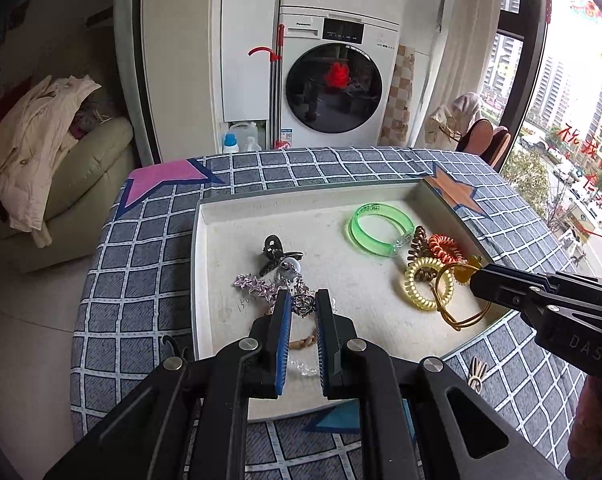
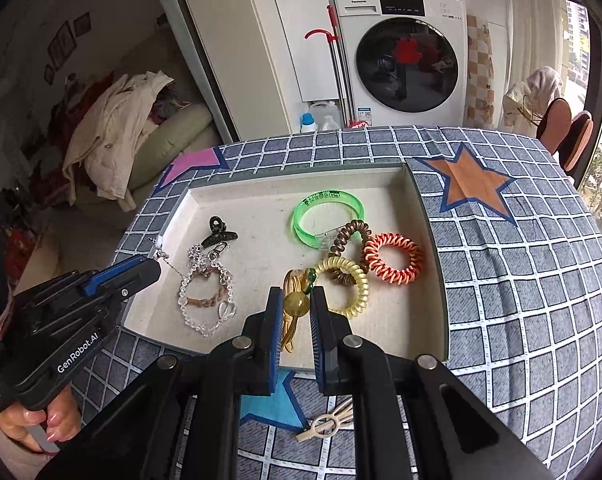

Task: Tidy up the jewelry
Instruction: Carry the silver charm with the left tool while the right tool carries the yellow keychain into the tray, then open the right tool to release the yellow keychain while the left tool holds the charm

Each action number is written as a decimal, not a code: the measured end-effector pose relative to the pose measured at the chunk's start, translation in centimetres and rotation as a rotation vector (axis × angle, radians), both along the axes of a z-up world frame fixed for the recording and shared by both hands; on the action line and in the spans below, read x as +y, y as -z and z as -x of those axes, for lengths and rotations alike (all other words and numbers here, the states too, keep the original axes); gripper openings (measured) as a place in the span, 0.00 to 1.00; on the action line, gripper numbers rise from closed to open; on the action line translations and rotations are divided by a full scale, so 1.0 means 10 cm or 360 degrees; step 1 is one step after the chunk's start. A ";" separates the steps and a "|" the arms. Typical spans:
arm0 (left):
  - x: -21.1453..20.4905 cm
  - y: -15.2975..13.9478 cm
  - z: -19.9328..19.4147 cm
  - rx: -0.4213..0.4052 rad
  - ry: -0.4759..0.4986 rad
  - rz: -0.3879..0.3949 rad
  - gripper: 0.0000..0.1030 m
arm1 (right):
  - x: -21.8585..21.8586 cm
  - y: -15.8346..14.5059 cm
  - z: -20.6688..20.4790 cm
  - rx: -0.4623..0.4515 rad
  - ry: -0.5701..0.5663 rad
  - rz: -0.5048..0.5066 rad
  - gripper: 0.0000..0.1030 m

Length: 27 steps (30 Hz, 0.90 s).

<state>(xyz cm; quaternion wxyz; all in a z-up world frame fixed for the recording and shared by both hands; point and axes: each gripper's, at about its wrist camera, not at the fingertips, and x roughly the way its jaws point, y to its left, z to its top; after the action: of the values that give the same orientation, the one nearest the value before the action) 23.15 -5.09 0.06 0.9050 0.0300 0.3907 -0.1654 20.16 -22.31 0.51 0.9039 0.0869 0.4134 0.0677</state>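
A shallow white tray [image 1: 200, 264] [image 2: 432, 264] lies on the checked tablecloth. My left gripper [image 1: 304, 300] [image 2: 155, 270] is shut on a thin silver chain with a small openwork charm [image 1: 303, 306] [image 2: 162, 255] over the tray's left side. My right gripper [image 2: 296, 300] [image 1: 475, 278] is shut on the amber bead [image 2: 295, 306] of a gold wire bangle [image 1: 461, 318] near the tray's front right. In the tray lie a green bangle [image 2: 327, 216], brown [image 2: 351, 236], orange [image 2: 395, 258] and yellow coil ties [image 2: 347, 286], a black claw clip [image 2: 218, 232] and a crystal bracelet [image 2: 205, 304].
A beige hair clip [image 2: 328, 421] [image 1: 477, 372] lies on the tablecloth in front of the tray. A person's hand [image 2: 41, 426] holds the left gripper. Beyond the table stand a washing machine [image 1: 333, 80] and a sofa with clothes [image 1: 41, 140]; a window is at the right.
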 end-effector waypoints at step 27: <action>-0.15 0.57 -0.29 0.0087 -0.0081 -0.0195 0.31 | -0.25 0.53 -0.47 0.0127 0.0221 0.0120 0.14</action>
<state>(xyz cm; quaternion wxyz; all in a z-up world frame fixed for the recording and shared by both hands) 26.04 -6.59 -5.69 0.8944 0.0710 0.4254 -0.1187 24.83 -24.76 -4.84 0.8918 0.0840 0.4443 -0.0141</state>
